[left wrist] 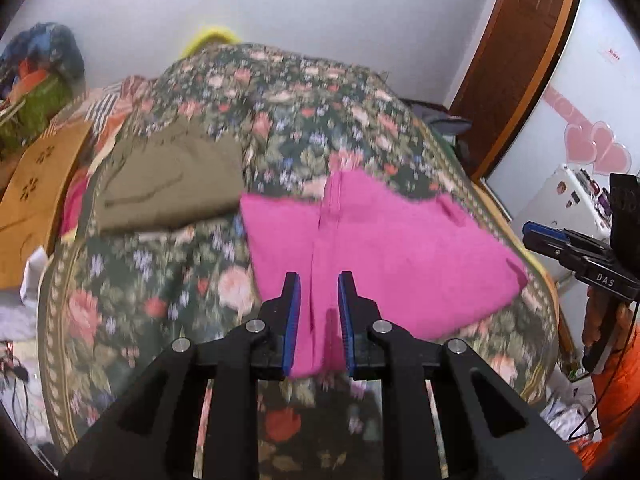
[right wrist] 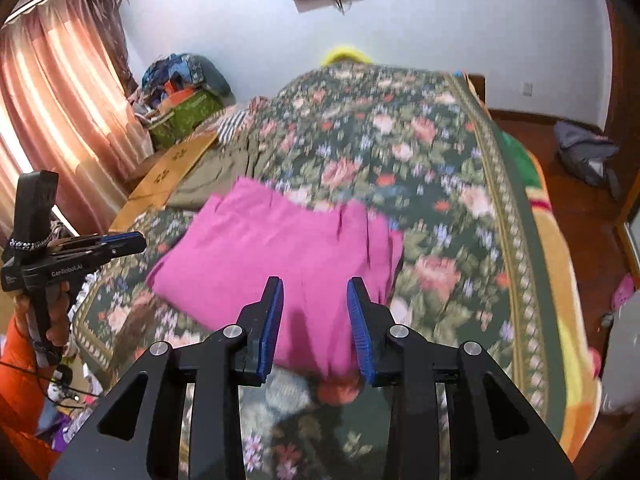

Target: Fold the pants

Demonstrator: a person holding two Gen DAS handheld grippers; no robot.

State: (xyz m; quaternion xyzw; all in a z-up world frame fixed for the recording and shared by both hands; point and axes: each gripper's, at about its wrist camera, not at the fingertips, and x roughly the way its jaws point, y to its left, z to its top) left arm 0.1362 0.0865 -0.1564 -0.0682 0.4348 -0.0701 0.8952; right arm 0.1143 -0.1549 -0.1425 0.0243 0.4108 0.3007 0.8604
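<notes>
While both claws hang over the bed, this is what I make out from each wrist.

Left claw point(left wrist: 319, 288): fingers parted, nothing between the ribbed blue pads point(left wrist: 295, 312); black linkage arms fill the bottom of the frame.

Right claw point(right wrist: 315, 294): spread wider, holding nothing; seen from my left wrist it enters at the right edge, side-on.

Pants point(left wrist: 372, 256): bright pink, soft matte cloth, already folded into a broad flat shape in the middle of the frame, just ahead of both claws. A seam runs down the centre in the left view. I cannot tell whether either claw touches the cloth.

Bedspread point(left wrist: 168, 280): dark green with pink and red flowers and a patterned border; motion blur smears the print.

Olive garment point(left wrist: 172, 184): folded, upper left of the pink pants, close beside them; in the right view mostly hidden behind the pants.

Cardboard point(left wrist: 36, 196): tan, flat, cut flower-shaped holes, left edge, cropped by the frame.

Writing: "DAS" on the right claw body in the left view; "GenRobot.AI" on the left claw body at the left edge of the right view.

Curtain point(right wrist: 60, 92): pink-brown, pleated, upper left of the right view.

Heart stickers point(left wrist: 596, 148): pink, on the white door at right.
</notes>
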